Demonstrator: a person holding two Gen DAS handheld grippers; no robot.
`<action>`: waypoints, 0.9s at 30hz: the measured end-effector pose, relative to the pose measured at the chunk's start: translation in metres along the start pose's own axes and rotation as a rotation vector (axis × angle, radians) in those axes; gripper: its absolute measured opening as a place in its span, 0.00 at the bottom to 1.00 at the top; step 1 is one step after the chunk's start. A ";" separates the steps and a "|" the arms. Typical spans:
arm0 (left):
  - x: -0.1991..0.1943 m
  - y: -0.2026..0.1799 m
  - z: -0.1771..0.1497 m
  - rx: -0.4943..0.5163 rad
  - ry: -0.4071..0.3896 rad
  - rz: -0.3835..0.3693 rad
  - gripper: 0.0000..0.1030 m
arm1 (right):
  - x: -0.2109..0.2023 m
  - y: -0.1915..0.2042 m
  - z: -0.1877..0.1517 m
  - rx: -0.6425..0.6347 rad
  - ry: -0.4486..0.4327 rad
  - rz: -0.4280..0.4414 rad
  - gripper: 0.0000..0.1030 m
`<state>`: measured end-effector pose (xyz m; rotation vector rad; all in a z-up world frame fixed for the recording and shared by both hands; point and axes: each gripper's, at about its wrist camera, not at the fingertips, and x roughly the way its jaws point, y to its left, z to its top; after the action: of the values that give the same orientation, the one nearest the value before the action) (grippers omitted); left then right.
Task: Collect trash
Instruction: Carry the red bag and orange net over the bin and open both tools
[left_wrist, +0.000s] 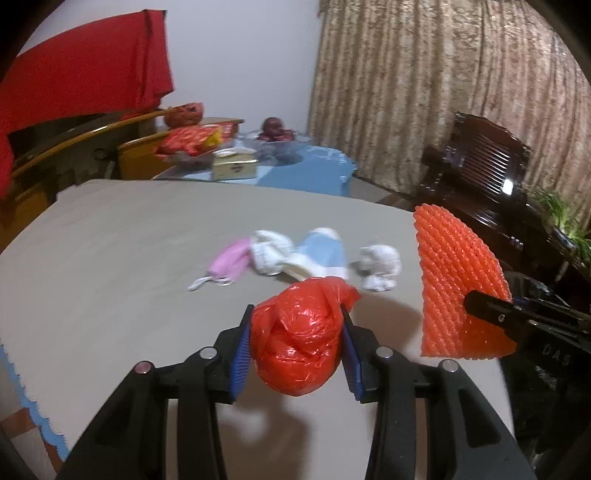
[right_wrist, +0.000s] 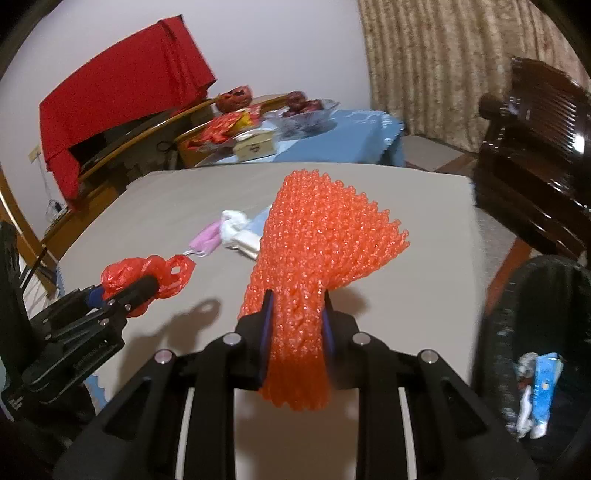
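Note:
My left gripper is shut on a crumpled red plastic bag, held above the grey table. The same bag and left gripper show at the left of the right wrist view. My right gripper is shut on an orange foam net, lifted over the table; the net also appears at the right of the left wrist view. Still lying on the table are a pink mask, white crumpled tissues, a light blue wrapper and another white wad.
A black bin with wrappers inside stands right of the table. A dark wooden chair is behind it. A blue-clothed side table carries a box, snacks and a fruit bowl. Red cloth drapes furniture at the back left.

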<state>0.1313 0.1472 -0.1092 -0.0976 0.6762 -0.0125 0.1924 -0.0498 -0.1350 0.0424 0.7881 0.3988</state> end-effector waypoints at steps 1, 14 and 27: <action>0.000 -0.008 0.001 0.006 -0.001 -0.011 0.41 | -0.006 -0.008 -0.001 0.006 -0.005 -0.011 0.22; 0.005 -0.129 0.010 0.121 -0.003 -0.181 0.41 | -0.082 -0.117 -0.021 0.135 -0.087 -0.162 0.22; 0.012 -0.249 0.010 0.254 -0.011 -0.371 0.41 | -0.139 -0.210 -0.059 0.221 -0.113 -0.328 0.22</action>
<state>0.1519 -0.0998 -0.0859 0.0222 0.6327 -0.4528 0.1332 -0.3008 -0.1210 0.1393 0.7095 -0.0023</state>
